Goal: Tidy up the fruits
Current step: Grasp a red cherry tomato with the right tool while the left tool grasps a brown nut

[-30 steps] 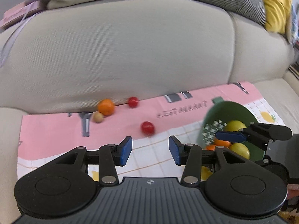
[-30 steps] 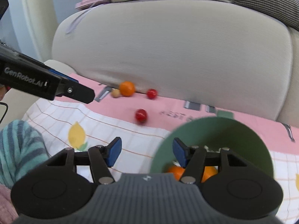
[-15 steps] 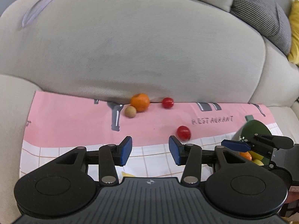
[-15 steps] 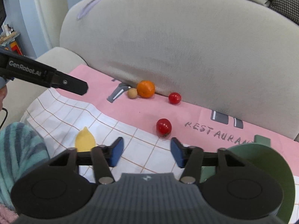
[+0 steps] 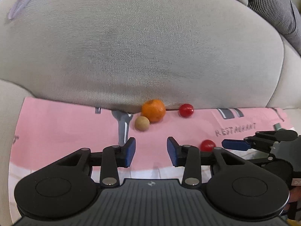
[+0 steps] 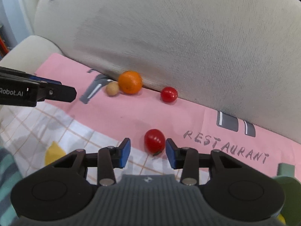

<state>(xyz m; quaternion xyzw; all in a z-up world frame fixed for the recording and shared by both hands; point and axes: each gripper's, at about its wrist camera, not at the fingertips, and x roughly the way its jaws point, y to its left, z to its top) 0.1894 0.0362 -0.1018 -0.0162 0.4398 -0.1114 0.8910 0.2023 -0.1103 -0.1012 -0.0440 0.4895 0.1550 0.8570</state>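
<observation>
An orange mandarin (image 5: 153, 110) (image 6: 130, 82), a small tan round fruit (image 5: 142, 123) (image 6: 112, 88) and a red tomato (image 5: 186, 110) (image 6: 169, 94) lie on the pink cloth against the sofa back. A second red tomato (image 6: 154, 140) (image 5: 207, 145) lies nearer. My right gripper (image 6: 147, 150) is open, its blue pads on either side of this tomato, the right pad close to it. My left gripper (image 5: 151, 150) is open and empty, just short of the tan fruit and mandarin. The green bowl (image 6: 287, 194) shows only at the lower right edge of the right wrist view.
The pink and checked cloth (image 6: 122, 113) covers the sofa seat. The beige sofa back (image 5: 141, 47) rises right behind the fruit. A striped sleeve (image 6: 5, 179) shows at the left. The left gripper's finger (image 6: 56, 92) reaches in from the left of the right wrist view.
Both grippers moved forward and down toward the fruit. The right gripper left the green bowl and now brackets the near tomato. The left gripper swung left toward the mandarin.
</observation>
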